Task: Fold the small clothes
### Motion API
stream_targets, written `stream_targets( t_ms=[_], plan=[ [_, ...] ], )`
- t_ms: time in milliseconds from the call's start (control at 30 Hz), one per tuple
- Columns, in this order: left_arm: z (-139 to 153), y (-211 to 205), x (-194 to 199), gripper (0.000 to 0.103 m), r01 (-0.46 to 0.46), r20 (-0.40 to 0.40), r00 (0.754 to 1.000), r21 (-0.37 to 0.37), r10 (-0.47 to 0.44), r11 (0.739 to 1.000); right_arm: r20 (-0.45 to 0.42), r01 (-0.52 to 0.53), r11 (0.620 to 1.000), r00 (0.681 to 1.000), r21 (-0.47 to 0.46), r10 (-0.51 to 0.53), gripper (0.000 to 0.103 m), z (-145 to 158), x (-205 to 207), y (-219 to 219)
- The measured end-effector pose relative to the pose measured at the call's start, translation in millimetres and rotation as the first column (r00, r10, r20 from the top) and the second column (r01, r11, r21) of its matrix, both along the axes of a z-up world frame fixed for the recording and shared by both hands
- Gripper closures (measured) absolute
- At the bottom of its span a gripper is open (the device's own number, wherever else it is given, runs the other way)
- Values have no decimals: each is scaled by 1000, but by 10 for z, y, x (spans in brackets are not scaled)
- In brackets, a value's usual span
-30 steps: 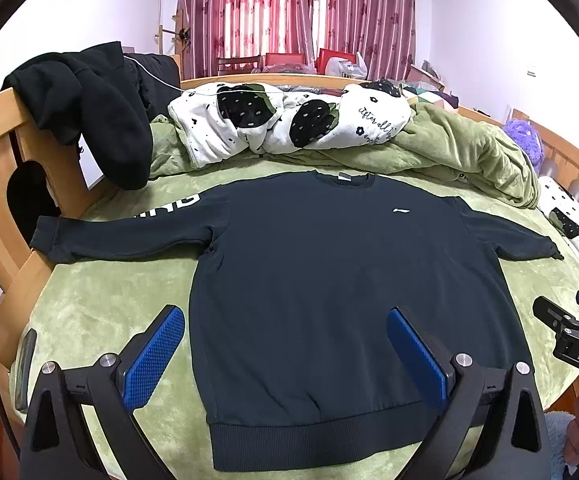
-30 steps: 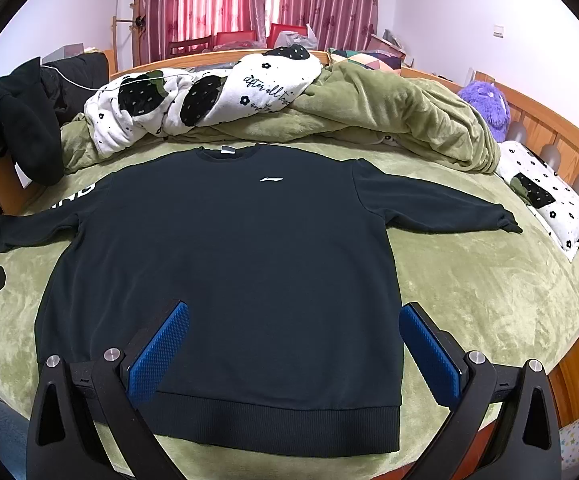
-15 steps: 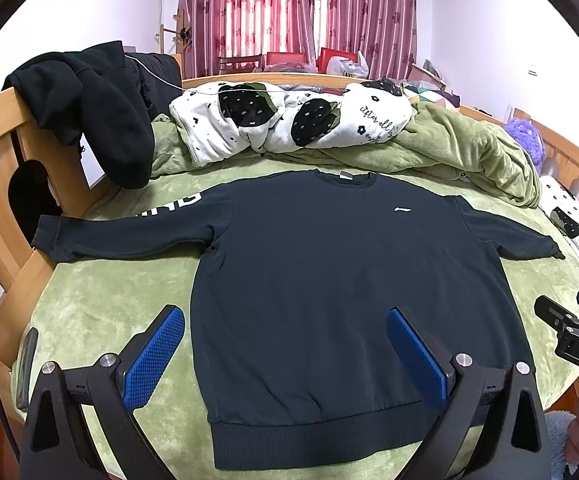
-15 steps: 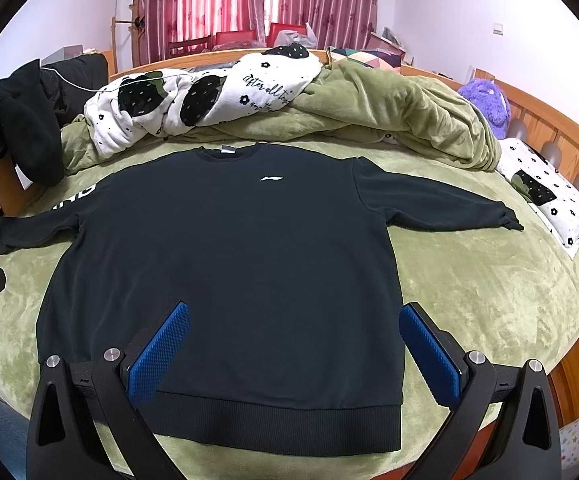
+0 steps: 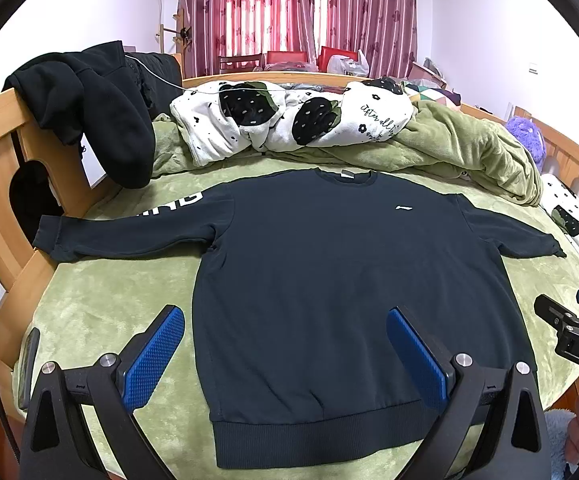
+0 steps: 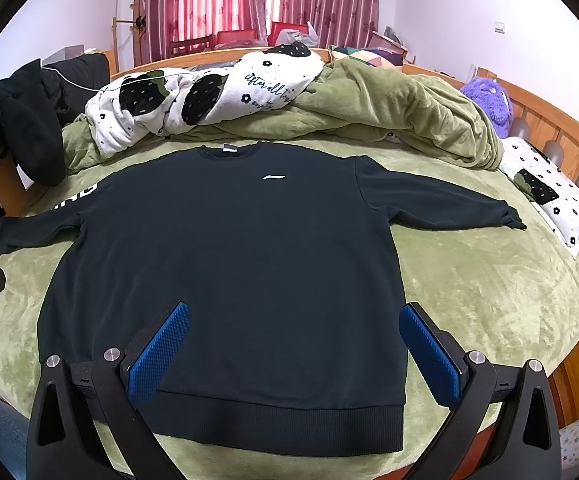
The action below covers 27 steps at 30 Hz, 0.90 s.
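The left gripper (image 5: pixel 285 344) is hovering with its blue ribbed pads (image 5: pixel 151 364) spread wide, gripping nothing and touching nothing. The right gripper (image 6: pixel 293 340) is likewise hanging fully spread and empty above the near hem. The dark navy long-sleeved sweatshirt (image 5: pixel 337 280) is lying flat, front up, on the olive-green plush bed cover (image 6: pixel 489 280), both sleeves stretched out sideways, collar pointing toward a bunched white blanket with black strawberry prints (image 5: pixel 289 120) behind it

Sleeve lettering (image 5: pixel 169 204) partly folded under, unreadable; right gripper (image 5: pixel 577 328) cut off at edge.
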<state>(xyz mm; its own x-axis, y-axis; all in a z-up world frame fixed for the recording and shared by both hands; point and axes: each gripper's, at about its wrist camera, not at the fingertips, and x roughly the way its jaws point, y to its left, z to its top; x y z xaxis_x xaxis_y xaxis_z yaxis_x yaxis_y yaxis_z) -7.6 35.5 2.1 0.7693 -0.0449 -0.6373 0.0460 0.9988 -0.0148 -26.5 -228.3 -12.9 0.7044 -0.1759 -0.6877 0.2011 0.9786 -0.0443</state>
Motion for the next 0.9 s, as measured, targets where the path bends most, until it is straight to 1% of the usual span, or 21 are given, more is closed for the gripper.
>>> stream_targets(
  t_ms=[567,733,833,867,900],
  plan=[
    [24,-11,-26,1,-2,6,1000,9,2,1000,6,2,1000,1000,4,-2,0,16,9,-2],
    [67,-125,-68,1,5,31,1000,49,-6,999,2,-12,1000,1000,9,12,0,29,19,14],
    [166,-87,-114,1,12,43,999,22,-13,1000,9,-43,999,999,31,43,0,87,-31,-30],
    [229,-31,-135,1,6,55,998,-10,-6,1000,11,-50,998,999,39,49,0,97,-38,-52],
    [271,13,-150,1,0,66,998,-25,2,1000,15,-57,997,998,49,56,0,111,-45,-58]
  ],
)
